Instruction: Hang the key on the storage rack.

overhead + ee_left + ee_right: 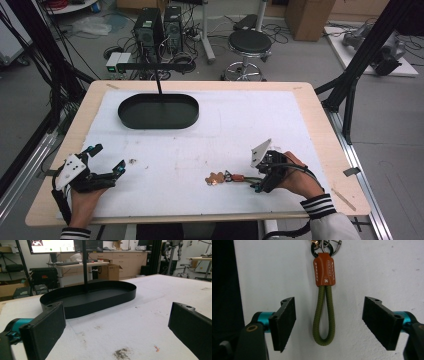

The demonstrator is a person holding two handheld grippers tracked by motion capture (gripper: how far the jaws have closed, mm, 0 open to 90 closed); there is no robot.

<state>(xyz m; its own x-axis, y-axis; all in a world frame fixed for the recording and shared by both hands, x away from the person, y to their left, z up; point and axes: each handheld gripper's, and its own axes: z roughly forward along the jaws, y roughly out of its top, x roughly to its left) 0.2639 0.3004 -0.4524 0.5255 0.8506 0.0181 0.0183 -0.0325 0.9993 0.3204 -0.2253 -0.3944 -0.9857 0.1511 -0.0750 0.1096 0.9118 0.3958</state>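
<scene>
Lab room behind, with computer towers (159, 27) and a round stool (249, 42) on the floor past the desk (320, 131). Desk has a wood edge and is covered by a white mat (240, 125), a bit stained near the front left.

Black oval tray (158, 111) sits at the far left-centre of the mat, with a thin black post rising by its far side. In the left gripper view the tray (100, 298) lies ahead of the jaws, well apart from them.

Keychain (231, 177) lies flat on the mat at front right: green cord loop (323, 315), brown leather tab (324, 270), metal rings (325, 246) at the far end, with a coppery charm (215, 178) at its left end in the high view.

Right tongs (256, 183) are held low at the keychain's cord end. Jaws are partly open, one on each side of the cord loop, loop between them but clear gaps on both sides, pads not touching it. Nothing gripped.

Left tongs (107, 159) rest at the front left of the mat, jaws wide open, nothing between them, well apart from the keychain. Person's hands and striped cuffs come in from the near edge.
</scene>
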